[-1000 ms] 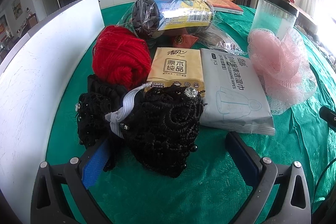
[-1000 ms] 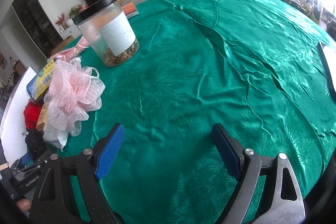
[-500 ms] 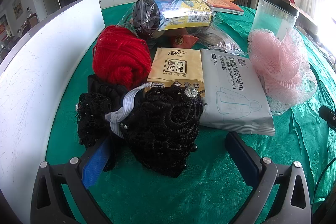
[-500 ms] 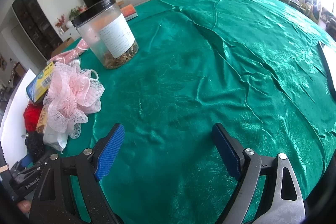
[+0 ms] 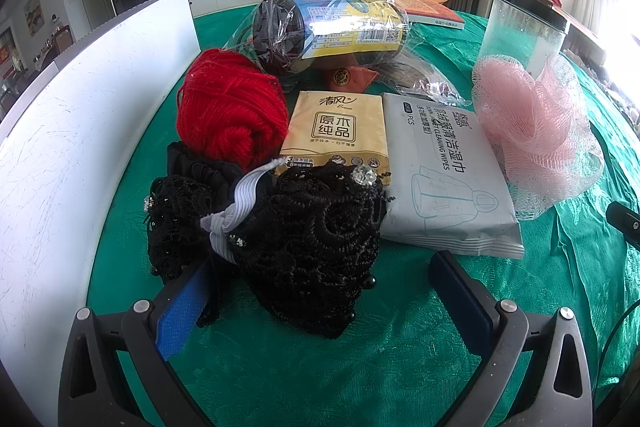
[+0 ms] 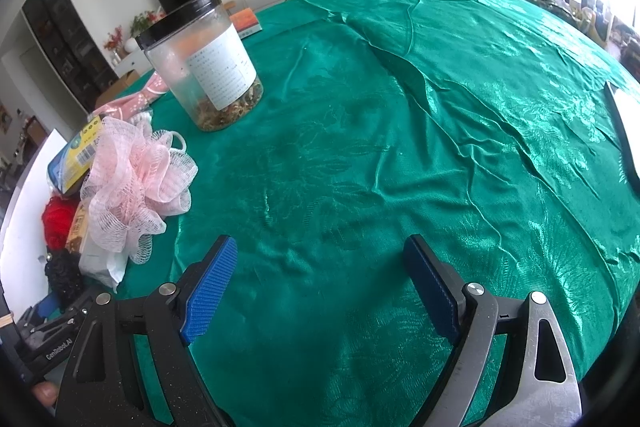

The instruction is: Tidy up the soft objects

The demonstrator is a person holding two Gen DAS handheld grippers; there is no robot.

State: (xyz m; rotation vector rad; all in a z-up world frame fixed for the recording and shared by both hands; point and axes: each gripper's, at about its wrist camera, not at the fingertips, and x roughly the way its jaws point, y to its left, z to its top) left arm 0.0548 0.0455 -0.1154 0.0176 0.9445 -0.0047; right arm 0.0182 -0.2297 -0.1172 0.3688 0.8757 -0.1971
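1. One tabletop (image 6: 400,147), draped in wrinkled green cloth, carried everything; a white board (image 5: 80,131) stood upright along its left edge.
2. Your left hand-held gripper (image 5: 324,291) had its jaws spread wide, gripping nothing, with the black lace bundle (image 5: 304,239) lying between and just ahead of its blue pads; whether the left pad touched the lace could not be told.
3. Your right hand-held gripper (image 6: 320,279) hung with jaws spread over bare cloth, well apart from the soft things at its left.
4. Behind the lace bundle lay a grey wet-wipes pack (image 5: 444,183), flat and touching a yellow tissue pack (image 5: 338,131) on its left.
5. You had the pink mesh sponge (image 5: 536,131) resting against the wipes pack's right edge, in front of the clear black-lidded jar (image 6: 204,67).
6. Left of the tissue pack sat the red yarn ball (image 5: 232,111), touching the lace behind it.
7. Farthest back lay a plastic-wrapped roll (image 5: 332,31) on its side.
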